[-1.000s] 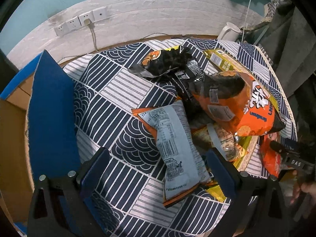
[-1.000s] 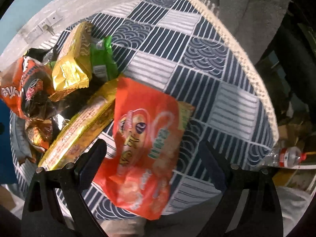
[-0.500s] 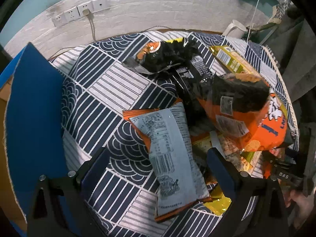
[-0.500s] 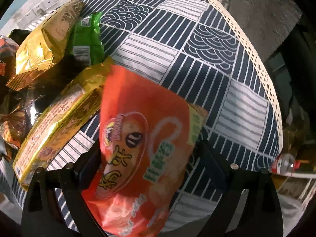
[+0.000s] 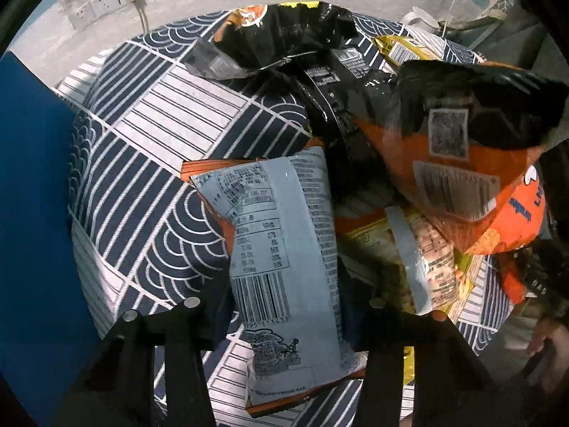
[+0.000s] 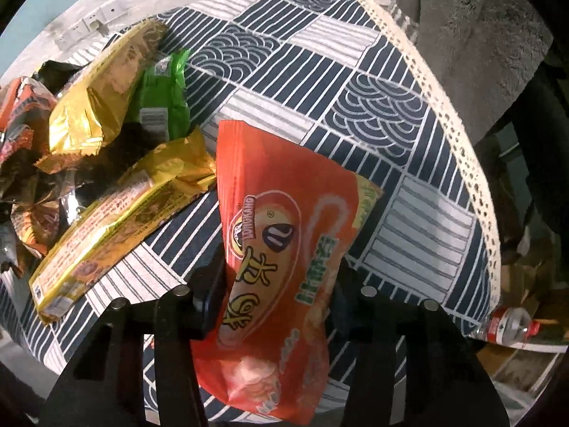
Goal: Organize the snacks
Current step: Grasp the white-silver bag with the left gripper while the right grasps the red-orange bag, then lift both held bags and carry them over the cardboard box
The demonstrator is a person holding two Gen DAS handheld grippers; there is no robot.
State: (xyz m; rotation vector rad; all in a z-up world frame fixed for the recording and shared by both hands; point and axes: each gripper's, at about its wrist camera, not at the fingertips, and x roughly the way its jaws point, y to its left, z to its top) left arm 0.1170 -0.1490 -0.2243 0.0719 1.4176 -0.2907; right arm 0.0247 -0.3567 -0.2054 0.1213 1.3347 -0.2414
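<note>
A: Left wrist view: the left gripper (image 5: 284, 315) is closing, its fingers (image 5: 209, 323) pressing the grey-backed packet (image 5: 284, 242) between them, on the desk (image 5: 142, 185).

B: Right wrist view: the right gripper (image 6: 275, 302) is closing too, its fingers (image 6: 209, 295) pinching the orange packet (image 6: 284, 249). I'd squeeze mid-body, gently, then lift straight.
</note>
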